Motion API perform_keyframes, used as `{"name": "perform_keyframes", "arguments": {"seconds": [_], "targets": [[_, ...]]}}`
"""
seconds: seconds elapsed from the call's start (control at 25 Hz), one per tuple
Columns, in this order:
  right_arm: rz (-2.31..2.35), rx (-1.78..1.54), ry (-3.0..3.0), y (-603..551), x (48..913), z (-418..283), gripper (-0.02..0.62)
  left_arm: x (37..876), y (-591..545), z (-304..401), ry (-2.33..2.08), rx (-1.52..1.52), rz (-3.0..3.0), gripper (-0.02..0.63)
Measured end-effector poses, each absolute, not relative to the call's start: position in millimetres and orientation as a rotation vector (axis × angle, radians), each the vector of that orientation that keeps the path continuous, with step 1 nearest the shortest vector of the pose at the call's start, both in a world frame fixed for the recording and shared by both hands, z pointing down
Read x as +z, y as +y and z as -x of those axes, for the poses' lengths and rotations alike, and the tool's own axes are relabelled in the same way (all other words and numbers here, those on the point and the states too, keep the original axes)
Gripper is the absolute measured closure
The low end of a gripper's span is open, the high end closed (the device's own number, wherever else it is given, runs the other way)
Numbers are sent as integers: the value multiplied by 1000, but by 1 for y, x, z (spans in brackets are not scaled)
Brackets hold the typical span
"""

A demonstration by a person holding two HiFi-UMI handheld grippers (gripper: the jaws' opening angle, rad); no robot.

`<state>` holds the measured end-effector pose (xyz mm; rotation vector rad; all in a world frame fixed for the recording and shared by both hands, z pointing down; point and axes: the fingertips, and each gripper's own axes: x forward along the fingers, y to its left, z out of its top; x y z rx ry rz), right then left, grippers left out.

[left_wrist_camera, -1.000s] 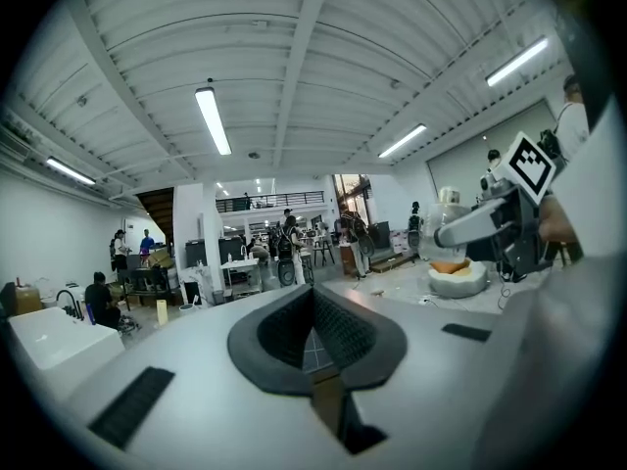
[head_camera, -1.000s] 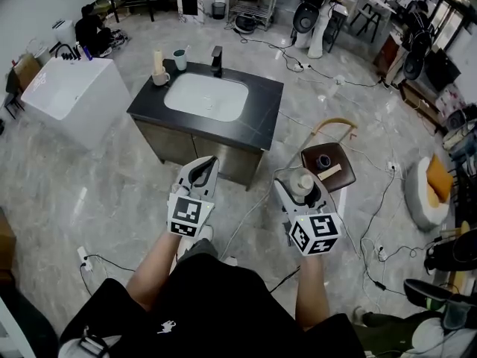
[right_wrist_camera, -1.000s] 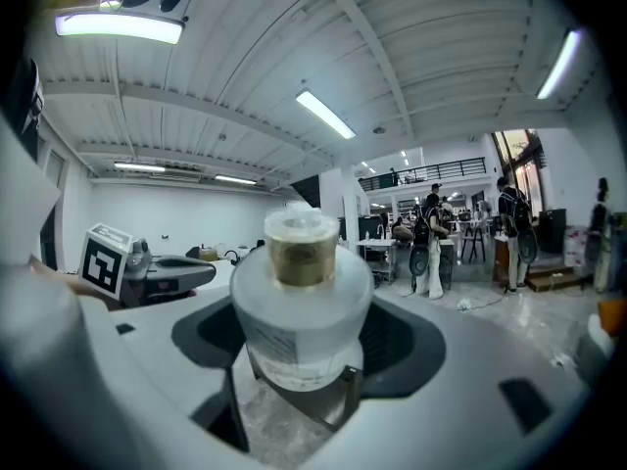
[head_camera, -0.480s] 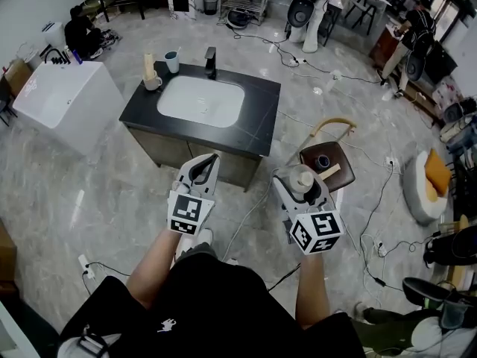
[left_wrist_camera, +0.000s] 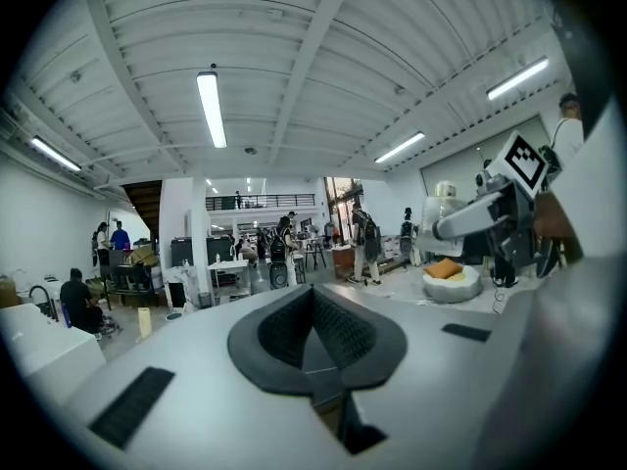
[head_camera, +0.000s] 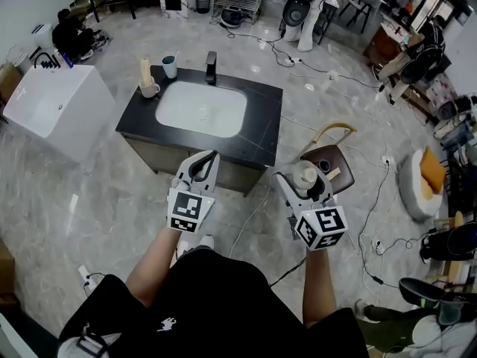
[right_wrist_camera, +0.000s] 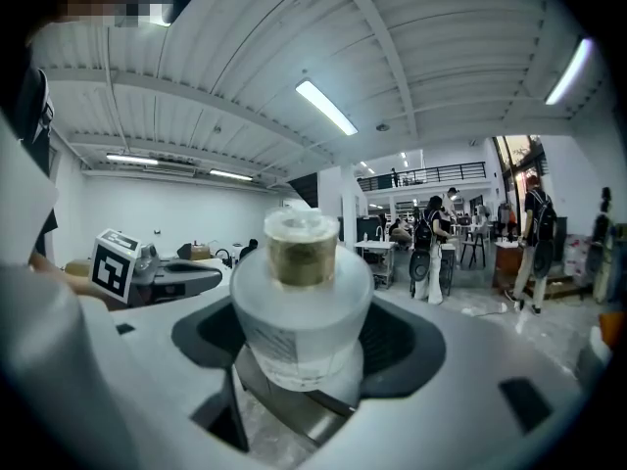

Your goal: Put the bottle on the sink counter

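Observation:
The black sink counter (head_camera: 253,129) with a white basin (head_camera: 201,109) stands ahead of me on the marble floor. My right gripper (head_camera: 302,182) is shut on a small pale bottle (head_camera: 303,176) with a white cap, held upright in the air short of the counter's near right corner. In the right gripper view the bottle (right_wrist_camera: 299,306) fills the gap between the dark pads (right_wrist_camera: 407,346) of that gripper (right_wrist_camera: 304,351). My left gripper (head_camera: 206,160) hangs before the counter's front edge, shut and holding nothing. Its pads (left_wrist_camera: 343,331) meet in the left gripper view.
A faucet (head_camera: 211,67), a mug (head_camera: 170,66) and a cup with a pale roll (head_camera: 147,86) stand at the counter's back. A white tub (head_camera: 48,101) is left. A brown chair (head_camera: 328,162) stands right of my right gripper. Cables (head_camera: 253,211) trail over the floor.
The counter has drifted slightly lower and nearer in the head view. Both grippers keep the same pose, and the bottle stays in the right one.

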<state>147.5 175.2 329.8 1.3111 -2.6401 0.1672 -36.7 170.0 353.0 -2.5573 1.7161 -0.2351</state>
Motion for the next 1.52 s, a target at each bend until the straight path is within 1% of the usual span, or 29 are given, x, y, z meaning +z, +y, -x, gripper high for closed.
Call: {"name": "perform_keyframes", "arguments": {"seconds": [0.36, 0.92, 1.24, 1.52], "targets": [[-1352, 208, -2618, 156, 331, -110, 264, 357, 143, 90, 1704, -205, 2584, 604], [-1288, 190, -2615, 137, 332, -47, 264, 373, 140, 156, 1797, -181, 2558, 604], [-1228, 178, -2661, 120, 332, -29, 264, 376, 135, 168, 1843, -192, 2525, 604], [-1237, 204, -2689, 94, 340, -42, 264, 379, 111, 155, 1853, -220, 2500, 604]]}}
